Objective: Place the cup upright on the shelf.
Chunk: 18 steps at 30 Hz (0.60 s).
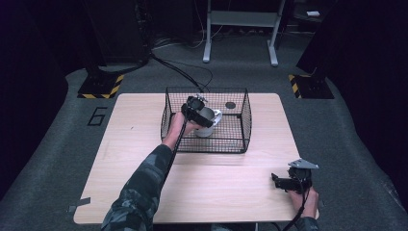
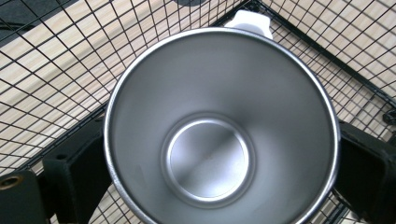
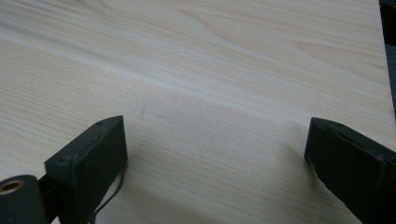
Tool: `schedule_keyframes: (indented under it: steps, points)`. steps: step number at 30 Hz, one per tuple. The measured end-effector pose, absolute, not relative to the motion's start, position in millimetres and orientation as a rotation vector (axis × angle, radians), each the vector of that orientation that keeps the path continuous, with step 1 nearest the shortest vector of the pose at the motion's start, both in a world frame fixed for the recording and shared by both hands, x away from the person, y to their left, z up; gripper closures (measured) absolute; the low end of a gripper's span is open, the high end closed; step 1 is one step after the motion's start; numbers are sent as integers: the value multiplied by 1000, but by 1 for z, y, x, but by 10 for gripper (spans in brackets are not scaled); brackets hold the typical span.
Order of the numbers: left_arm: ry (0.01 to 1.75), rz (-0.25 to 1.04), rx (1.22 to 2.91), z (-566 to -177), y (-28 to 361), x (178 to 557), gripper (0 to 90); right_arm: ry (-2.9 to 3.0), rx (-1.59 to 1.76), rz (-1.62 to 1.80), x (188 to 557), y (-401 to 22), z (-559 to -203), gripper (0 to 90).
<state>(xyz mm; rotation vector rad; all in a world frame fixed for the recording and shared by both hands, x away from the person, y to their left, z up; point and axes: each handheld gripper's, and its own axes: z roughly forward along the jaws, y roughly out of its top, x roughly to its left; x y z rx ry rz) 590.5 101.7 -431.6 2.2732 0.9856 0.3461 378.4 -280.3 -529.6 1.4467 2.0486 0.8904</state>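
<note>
High view: a pale wooden table (image 1: 144,144) fills the middle of the frame. On its far half stands a black wire basket (image 1: 245,120). A camouflage-sleeved forearm rises from the bottom edge to the left gripper (image 1: 199,113), which reaches over the basket's near wall and sits at a steel cup (image 1: 208,126) inside the basket. A white handle (image 1: 217,115) juts from the cup's right side. Reaching in from above suits the basket's tall sides. At lower right the right gripper (image 1: 284,182) rests low over the table, seemingly parked out of the way. A small dark disc (image 1: 230,105) lies in the basket's far part; what it is stays unclear.

Left gripper view: the steel cup (image 2: 219,126) is seen from above, open and empty, its shiny floor at centre. The black jaws flank its left and right sides, pressed against the wall, so the cup is grasped across its body. The handle (image 2: 250,21) peeks over the rim at top. The cup's lower rim is cut off by the frame, and whether it is lifted off the basket (image 2: 46,70) floor is hard to tell.

Right gripper view: both jaws spread wide apart over bare table (image 3: 210,70), holding nothing.
</note>
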Motion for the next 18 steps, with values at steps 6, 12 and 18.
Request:
schedule_keyframes:
  steps: [6,12,18]
  points:
    - [984,332,2244,-428,106,588,25,2049,1446,890,378,-280,-530,55]
    - [972,335,2227,-419,110,584,14,2049,1447,890,378,-280,-530,55]
    - [964,340,2201,-409,115,579,9,2050,1445,889,378,-280,-529,55]
